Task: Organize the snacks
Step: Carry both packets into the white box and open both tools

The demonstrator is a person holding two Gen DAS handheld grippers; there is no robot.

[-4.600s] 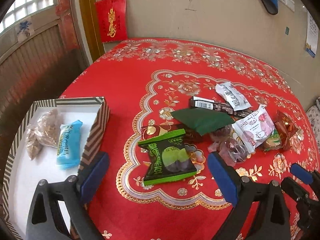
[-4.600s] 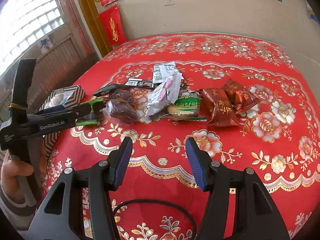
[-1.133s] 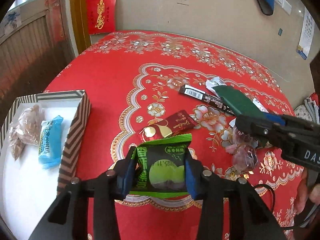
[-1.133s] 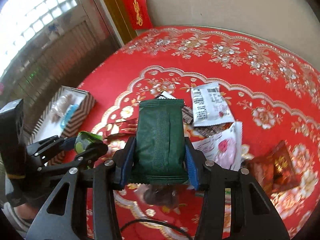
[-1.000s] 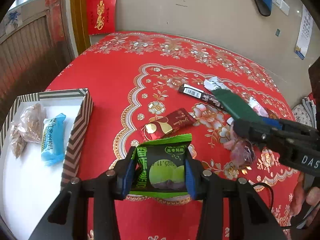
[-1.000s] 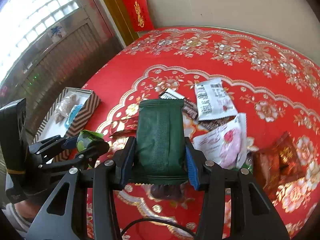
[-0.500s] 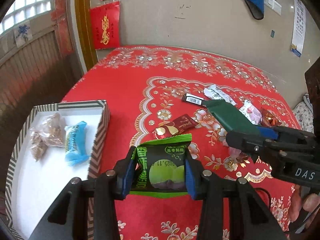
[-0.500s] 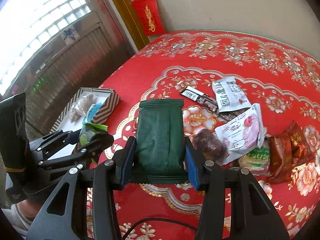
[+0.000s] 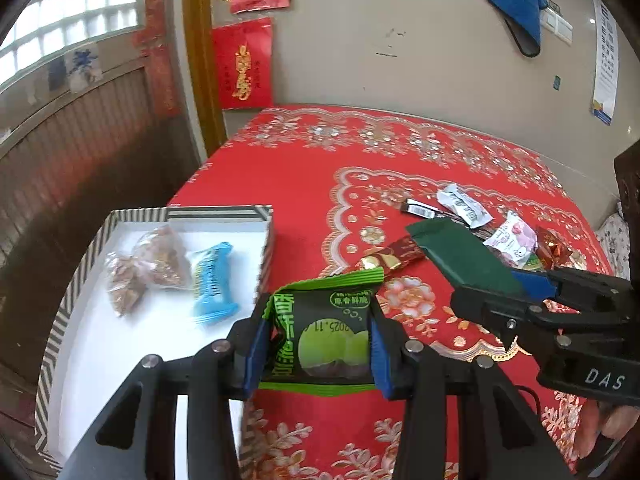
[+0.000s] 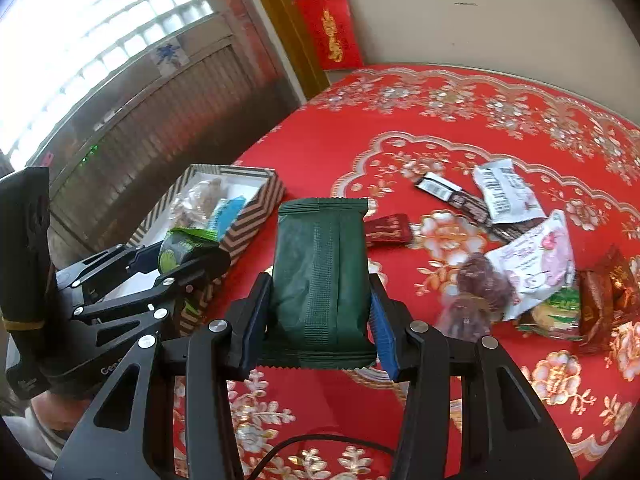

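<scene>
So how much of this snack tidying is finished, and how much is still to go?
Done: the striped box already holds a blue packet and a clear bag. In hand: the left gripper grips a green packet, the right gripper a dark green packet. Left: the white packet, pink packet and others lie on the tablecloth.

Red tablecloth [image 9: 304, 168] — red wall hanging [image 9: 242, 68] — blue cloth [image 9: 516, 4].
</scene>
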